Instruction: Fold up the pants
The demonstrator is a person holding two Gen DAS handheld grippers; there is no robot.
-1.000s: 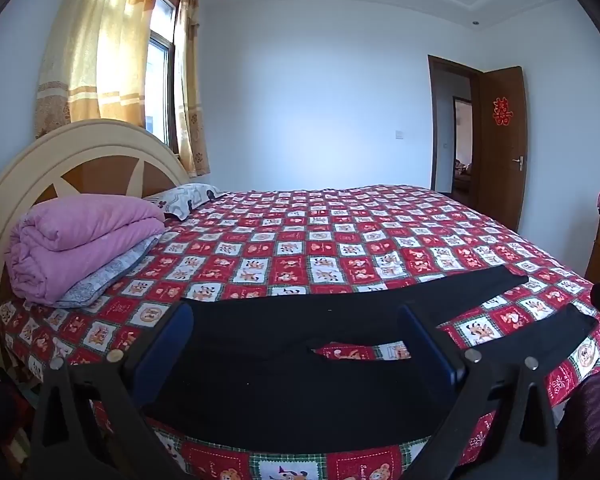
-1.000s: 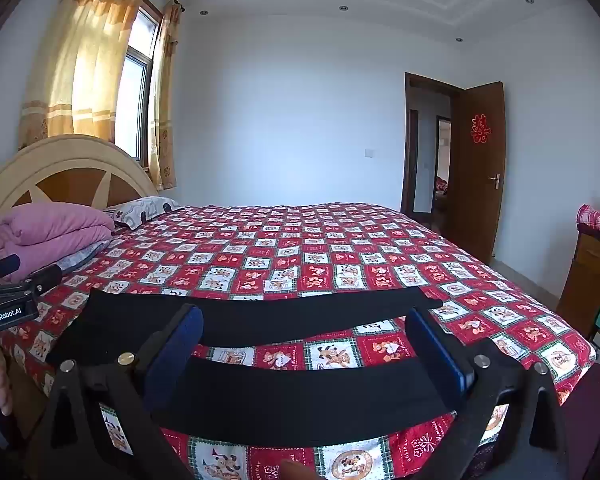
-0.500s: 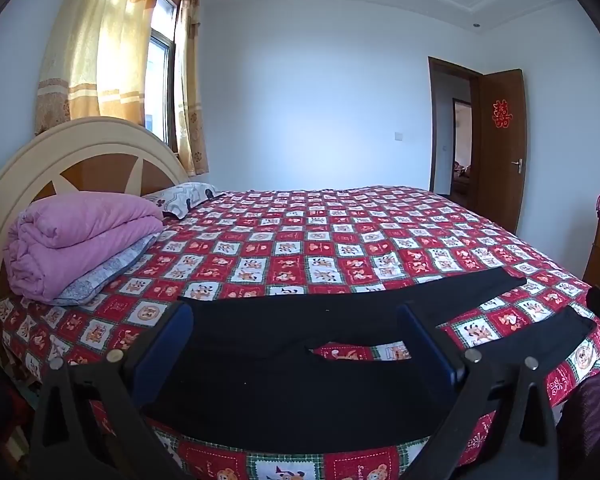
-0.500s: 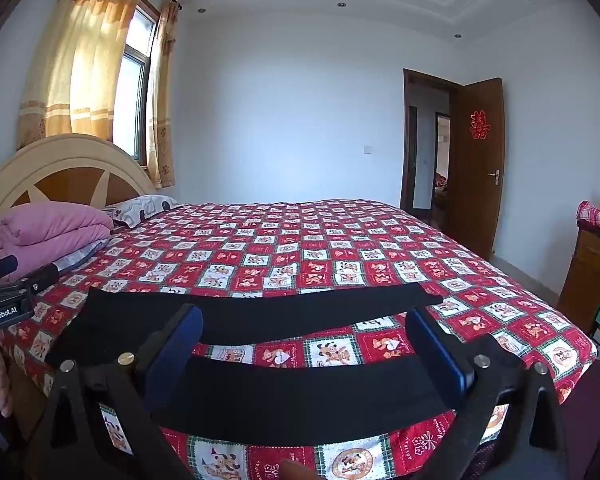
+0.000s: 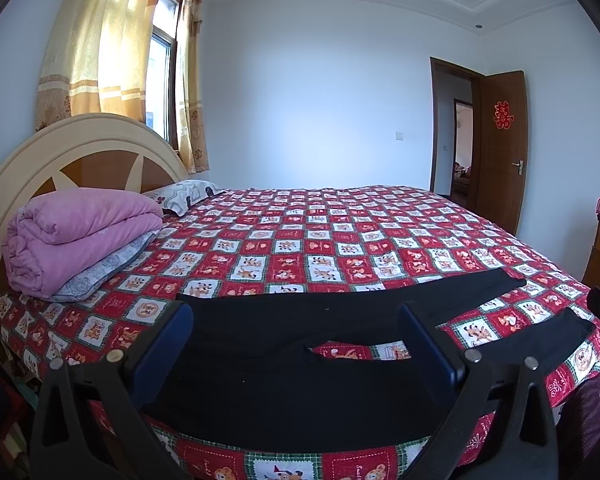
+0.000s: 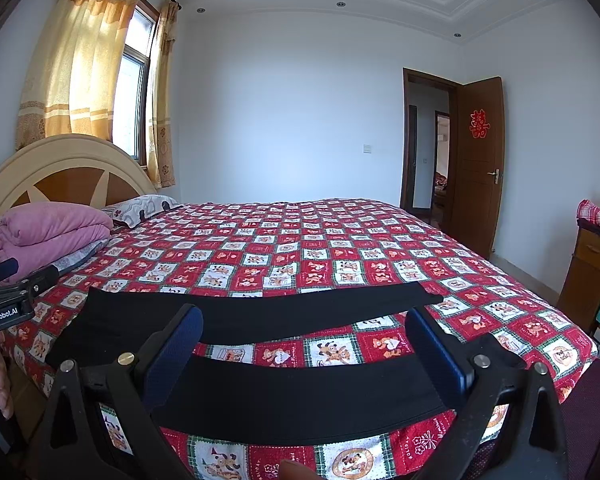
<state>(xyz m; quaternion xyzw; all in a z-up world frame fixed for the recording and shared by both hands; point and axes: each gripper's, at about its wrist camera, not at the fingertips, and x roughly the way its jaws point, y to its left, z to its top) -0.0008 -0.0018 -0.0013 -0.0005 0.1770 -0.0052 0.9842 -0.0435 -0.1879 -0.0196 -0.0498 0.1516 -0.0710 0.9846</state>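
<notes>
Black pants (image 5: 284,376) lie flat along the near edge of the bed, waist to the left, both legs stretching right with a gap of quilt between them. In the right wrist view the two legs (image 6: 300,396) run side by side across the frame. My left gripper (image 5: 296,344) is open and empty, held above the waist end. My right gripper (image 6: 304,344) is open and empty, held above the near leg. Neither touches the cloth.
The bed has a red checked cartoon quilt (image 5: 320,240). A folded pink blanket (image 5: 72,232) and a pillow (image 5: 184,196) lie by the headboard at left. A wooden cabinet (image 6: 592,268) stands at right; an open door (image 6: 476,160) is behind.
Both views have drifted very slightly. The pants and both open grippers look the same.
</notes>
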